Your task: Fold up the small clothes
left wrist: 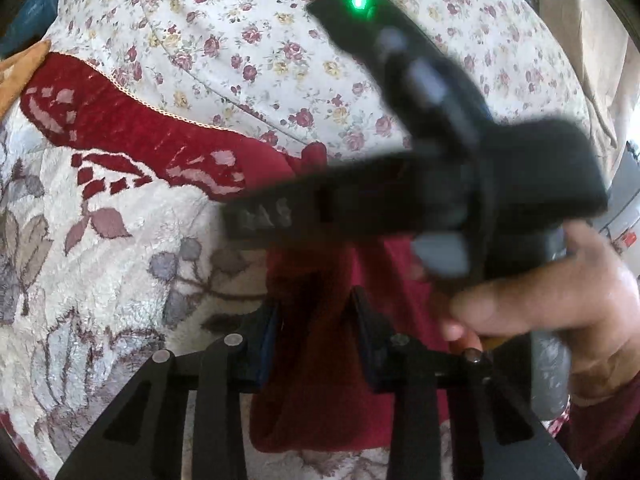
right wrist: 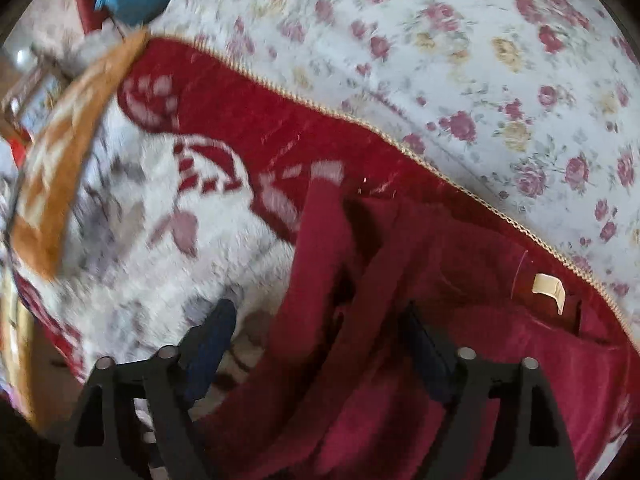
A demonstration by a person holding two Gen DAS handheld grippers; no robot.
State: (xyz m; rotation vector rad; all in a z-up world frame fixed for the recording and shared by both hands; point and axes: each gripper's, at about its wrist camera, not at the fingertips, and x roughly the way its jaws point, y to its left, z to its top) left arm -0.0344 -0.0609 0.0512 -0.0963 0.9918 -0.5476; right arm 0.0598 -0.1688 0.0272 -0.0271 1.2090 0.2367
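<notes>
- A dark red garment (right wrist: 360,360) lies rumpled in long folds on a fleecy cream-and-red blanket (right wrist: 160,280).
- A cream label (right wrist: 548,286) shows near its upper edge.

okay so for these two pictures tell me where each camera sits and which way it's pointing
Left wrist: sits on the left gripper, looking forward and down along its fingers at the dark red garment on the plush blanket; the right gripper and the hand holding it cross the view.
Right wrist: sits on the right gripper, looking forward and down over its fingers at the dark red garment.
Shared: the garment, the blanket with its red border, and the floral sheet beyond.
</notes>
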